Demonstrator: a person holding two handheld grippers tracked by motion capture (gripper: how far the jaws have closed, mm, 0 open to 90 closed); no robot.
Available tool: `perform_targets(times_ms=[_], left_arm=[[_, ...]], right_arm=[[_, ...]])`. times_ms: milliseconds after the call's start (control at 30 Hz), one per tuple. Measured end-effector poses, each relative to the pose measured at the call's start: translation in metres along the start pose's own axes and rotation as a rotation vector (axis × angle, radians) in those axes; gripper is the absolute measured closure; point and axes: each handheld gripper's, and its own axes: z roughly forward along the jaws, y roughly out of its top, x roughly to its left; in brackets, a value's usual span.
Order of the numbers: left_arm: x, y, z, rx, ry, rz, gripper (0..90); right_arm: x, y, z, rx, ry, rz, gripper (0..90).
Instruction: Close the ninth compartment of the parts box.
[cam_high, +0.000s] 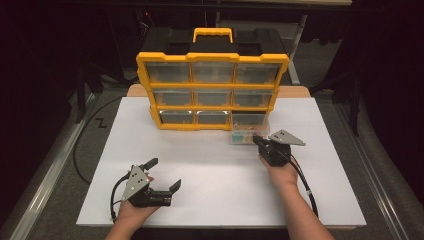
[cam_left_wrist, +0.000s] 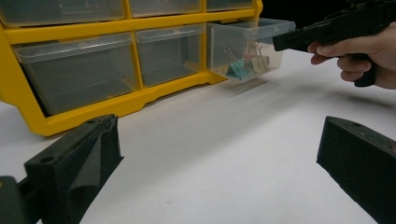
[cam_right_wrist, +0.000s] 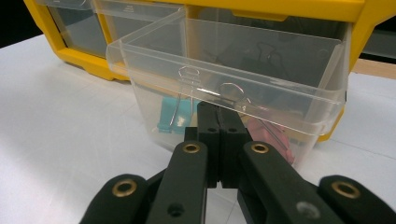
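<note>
— Where's the drawer?
— The clear drawer (cam_high: 248, 131) sticks out of the yellow organizer's (cam_high: 212, 91) bottom row, at one o'clock on the white table (cam_high: 220, 170) — binder clips (cam_right_wrist: 176, 115) inside.
— And the grippers?
— Right gripper (cam_high: 259, 142) jaws pressed together against the drawer's front lip. Left gripper (cam_high: 164, 174), at seven o'clock, spread wide, holding nothing.

The clear plastic drawer (cam_right_wrist: 224, 88) is pulled partway out of the yellow organizer's bottom right slot. It's tilted slightly down. Colored binder clips (cam_left_wrist: 243, 65) sit inside.
</note>
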Motion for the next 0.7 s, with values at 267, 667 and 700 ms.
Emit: perform_targets(times_ms=[267,667,700], left_arm=[[0.0,0.0002,-0.0001,-0.002,0.0,0.0,0.2],[0.0008,0.0004,-0.0004,-0.002,0.0,0.001,0.3],[0.0009,0.0004,-0.0003,-0.002,0.0,0.001,0.2]], right_arm=[[-0.0008,0.0011,0.0029,-0.002,-0.008,-0.003,90.0],[-0.0038,0.0037,0.0092,-0.004,-0.021,-0.009,90.0],[-0.0038,0.0038,0.0095,-0.004,-0.022,-0.007,90.0]])
